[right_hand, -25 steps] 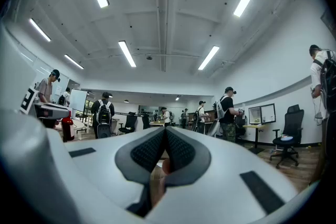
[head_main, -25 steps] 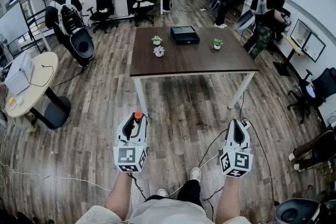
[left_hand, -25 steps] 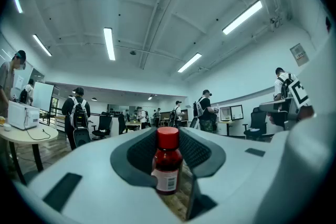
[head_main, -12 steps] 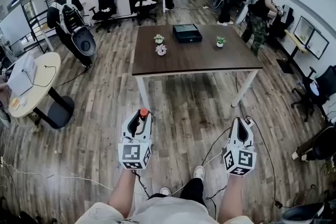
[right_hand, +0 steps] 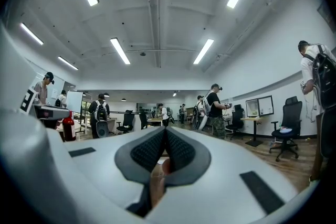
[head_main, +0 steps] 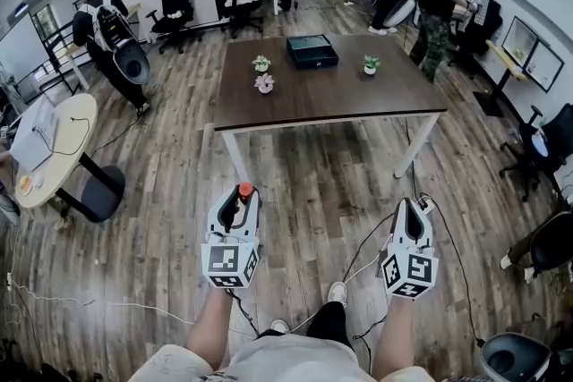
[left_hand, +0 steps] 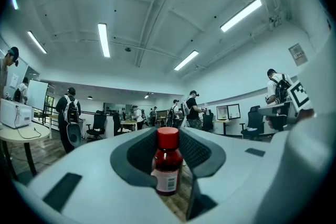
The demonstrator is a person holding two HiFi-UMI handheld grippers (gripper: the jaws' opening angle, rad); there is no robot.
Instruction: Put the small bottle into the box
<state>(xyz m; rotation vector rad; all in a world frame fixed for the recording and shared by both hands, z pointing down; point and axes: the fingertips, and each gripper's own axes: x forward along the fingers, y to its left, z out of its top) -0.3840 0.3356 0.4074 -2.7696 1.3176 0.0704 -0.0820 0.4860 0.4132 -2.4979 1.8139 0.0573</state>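
Observation:
A small dark-red bottle (left_hand: 167, 164) with a red cap (head_main: 244, 190) stands upright between the jaws of my left gripper (head_main: 239, 199), which is shut on it. The gripper hangs level over the wooden floor, short of the brown table (head_main: 331, 98). A dark open box (head_main: 312, 51) sits on the far part of that table. My right gripper (head_main: 408, 208) is held beside the left one; its ribbed pads (right_hand: 178, 149) meet with nothing between them. The bottle (right_hand: 68, 127) also shows at the left edge of the right gripper view.
Three small potted plants (head_main: 260, 64) stand on the table near the box. A round white table (head_main: 54, 148) is at the left, and office chairs (head_main: 546, 148) at the right. Cables (head_main: 376, 241) trail on the floor. Several people stand behind the table.
Both grippers have travelled with me across the floor, the bottle still held in the left one. The table sits slightly further left in view. People at the back right have walked further away.

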